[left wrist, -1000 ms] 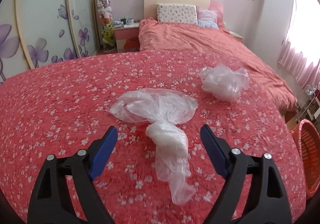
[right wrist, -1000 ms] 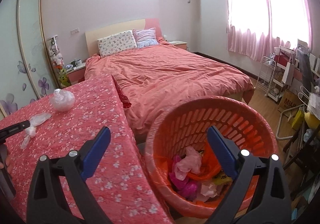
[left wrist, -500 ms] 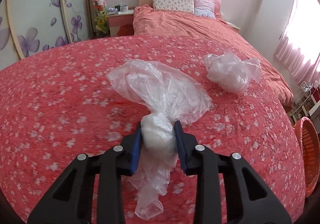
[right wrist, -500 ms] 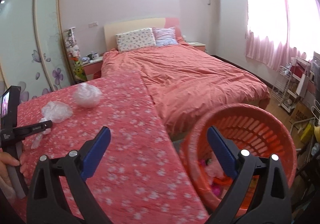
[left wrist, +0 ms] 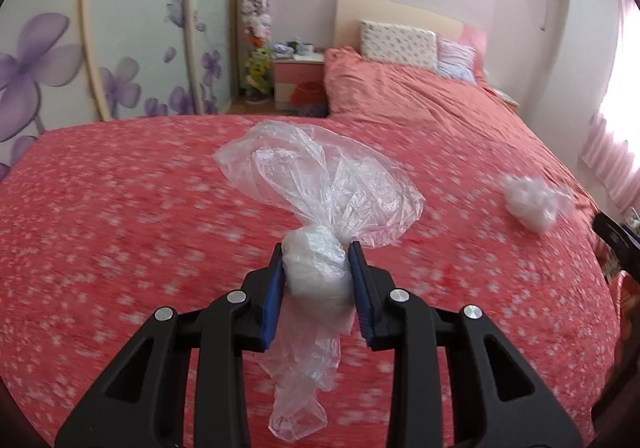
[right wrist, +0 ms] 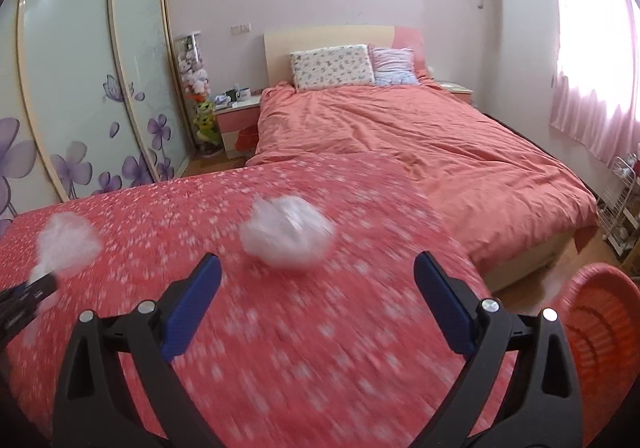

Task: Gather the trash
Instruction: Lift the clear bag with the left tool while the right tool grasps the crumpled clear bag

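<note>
My left gripper (left wrist: 316, 260) is shut on a clear plastic bag (left wrist: 320, 183), pinching its knotted white middle just above the red floral cloth (left wrist: 120, 228); the bag's tail hangs down between the arms. A second crumpled clear bag (left wrist: 532, 199) lies on the cloth to the right. In the right wrist view that crumpled bag (right wrist: 286, 236) lies just ahead of my right gripper (right wrist: 318, 272), which stands open and empty above the cloth. The held bag (right wrist: 66, 244) and the left gripper's tip (right wrist: 36, 288) show at the far left. An orange basket (right wrist: 600, 332) stands on the floor at the lower right.
Beyond the cloth is a bed (right wrist: 420, 143) with a salmon duvet and two pillows. A pink nightstand (right wrist: 236, 123) and a wardrobe with purple flower doors (right wrist: 80, 87) stand on the left. A white wire rack (right wrist: 620, 203) is by the pink curtains.
My left gripper closed on the clear bag's knot and lifted it, moving across the cloth. My right gripper swung left from above the basket to face the crumpled bag.
</note>
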{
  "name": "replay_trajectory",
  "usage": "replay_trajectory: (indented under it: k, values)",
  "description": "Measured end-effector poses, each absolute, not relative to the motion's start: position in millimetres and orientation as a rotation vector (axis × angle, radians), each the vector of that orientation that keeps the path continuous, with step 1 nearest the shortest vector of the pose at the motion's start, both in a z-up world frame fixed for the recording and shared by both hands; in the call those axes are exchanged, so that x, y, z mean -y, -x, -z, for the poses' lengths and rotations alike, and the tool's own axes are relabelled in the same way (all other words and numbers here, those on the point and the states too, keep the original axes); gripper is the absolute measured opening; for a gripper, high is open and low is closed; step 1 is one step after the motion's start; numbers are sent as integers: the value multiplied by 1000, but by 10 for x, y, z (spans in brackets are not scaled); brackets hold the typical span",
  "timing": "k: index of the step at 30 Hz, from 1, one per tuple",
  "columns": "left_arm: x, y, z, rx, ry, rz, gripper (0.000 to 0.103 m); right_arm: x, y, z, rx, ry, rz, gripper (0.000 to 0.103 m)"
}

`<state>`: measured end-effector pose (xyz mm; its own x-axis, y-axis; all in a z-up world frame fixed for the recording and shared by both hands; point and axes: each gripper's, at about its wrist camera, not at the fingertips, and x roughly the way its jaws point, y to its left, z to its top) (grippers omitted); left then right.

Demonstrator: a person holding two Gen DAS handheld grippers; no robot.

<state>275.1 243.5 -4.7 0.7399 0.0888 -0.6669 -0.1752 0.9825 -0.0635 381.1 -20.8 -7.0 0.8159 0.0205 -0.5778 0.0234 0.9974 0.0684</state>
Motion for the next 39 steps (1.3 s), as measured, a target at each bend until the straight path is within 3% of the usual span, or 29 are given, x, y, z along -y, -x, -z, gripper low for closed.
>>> replay_trajectory:
  k: [6, 12, 15, 17, 20, 22, 39]
  values:
    - [-2762, -2736, 11, -712, 144, -206, 32, -53, -4443, 226, -696, -76, 24, 93]
    - [-2926, -2699, -44, -709, 169, -231, 32, -228, -4670, 424, -808, 9, 33, 81]
    - [-2943, -2671, -63, -710, 174, -231, 32, -286, -4663, 530, -844, 51, 51, 64]
    - [-2923, -2637, -79, -711, 165, -231, 32, -307, -4650, 576, -852, 86, 72, 46]
    - [-2858, -2548, -121, -710, 146, -226, 32, -273, -4596, 585, -853, 94, 88, 32]
    - [-2828, -2505, -143, -710, 142, -224, 32, -229, -4538, 548, -853, 77, 80, 28]
    - [-2408, -2119, -387, -705, 126, -156, 32, 337, -3220, -66, -749, -50, -6, 27]
